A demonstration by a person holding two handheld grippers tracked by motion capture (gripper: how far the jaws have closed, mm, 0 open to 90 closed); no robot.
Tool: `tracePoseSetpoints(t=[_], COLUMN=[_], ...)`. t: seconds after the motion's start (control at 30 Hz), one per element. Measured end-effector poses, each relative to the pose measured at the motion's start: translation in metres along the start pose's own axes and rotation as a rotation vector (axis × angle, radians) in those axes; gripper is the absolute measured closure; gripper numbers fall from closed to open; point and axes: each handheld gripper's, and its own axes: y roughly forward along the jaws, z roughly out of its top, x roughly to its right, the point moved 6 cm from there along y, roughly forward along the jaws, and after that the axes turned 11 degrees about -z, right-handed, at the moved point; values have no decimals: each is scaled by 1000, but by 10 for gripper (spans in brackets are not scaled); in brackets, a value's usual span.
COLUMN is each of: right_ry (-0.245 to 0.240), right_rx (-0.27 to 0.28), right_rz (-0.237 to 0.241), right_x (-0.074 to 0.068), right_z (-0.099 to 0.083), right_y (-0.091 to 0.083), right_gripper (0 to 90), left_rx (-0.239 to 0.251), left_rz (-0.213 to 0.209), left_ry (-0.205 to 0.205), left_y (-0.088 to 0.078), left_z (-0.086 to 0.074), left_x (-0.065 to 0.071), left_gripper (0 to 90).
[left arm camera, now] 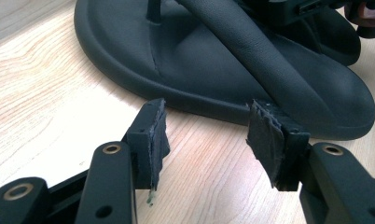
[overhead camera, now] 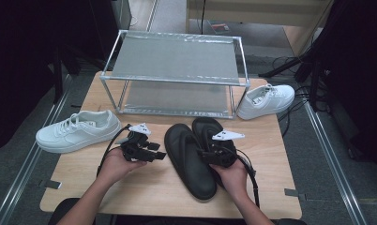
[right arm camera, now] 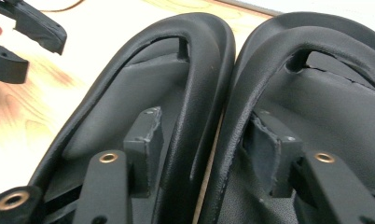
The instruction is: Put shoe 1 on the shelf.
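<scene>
Person's forearms come in at the near edge of the desk, one gripper per hand. Right gripper sits low over the pair of black flip-flops, which lie side by side at desk centre, toes pointing away. In the right gripper view one jaw is inside each sandal, straddling the two adjacent inner straps; the pads look close to the straps, but I can't tell if they press yet. Left gripper hovers just left of the left flip-flop, jaws open with nothing between them, bare wood under the gap, sole edge just beyond the tips. Further out: white sneaker at the left desk edge, second white sneaker far right, silver two-tier shoe rack at the back.
</scene>
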Motion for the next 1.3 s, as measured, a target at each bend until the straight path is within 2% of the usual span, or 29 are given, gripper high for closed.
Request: tracePoseSetpoints(t=[0.07, 0.33, 0.43, 0.47, 0.7, 0.8, 0.9, 0.97, 1.1, 1.2, 1.3], right_ry=[-5, 38, 55, 71, 104, 104, 93, 83, 103, 85, 97], right_rx=[1, -18, -33, -47, -67, -74, -51, -49, -43, -33, -29], right_rz=[-10, 3, 9, 28, 32, 22, 3, 7, 14, 4, 8], right_x=[0, 1, 1, 2, 4, 5, 5, 6, 6, 8, 9], right_z=[0, 0, 0, 0, 1, 1, 3, 4, 6, 8, 10], right_y=[1, 1, 0, -1, -1, -3, -6, -8, -10, -13, -15], right_gripper=[527, 604, 637, 677, 703, 733, 759, 760, 761, 762, 761], left_rx=[1, 5, 14, 17, 22, 23, 24, 24, 22, 25, 29], left_rz=[1, 4, -10, -8, -11, -11, -10, -11, -8, -7, -7], left_ry=[0, -2, -8, -5, -6, -7, -6, -5, -4, -9, -12], left_y=[-1, -2, -2, -2, -3, -3, -4, -4, -5, -6, -6], left_z=[0, 0, 1, 1, 1, 1, 1, 1, 1, 1, 0], left_x=[0, -2, -1, 0, 0, 0, 0, -1, -1, -1, -1], left_gripper=[474, 472, 468, 468, 468, 468, 468, 468, 468, 467, 466])
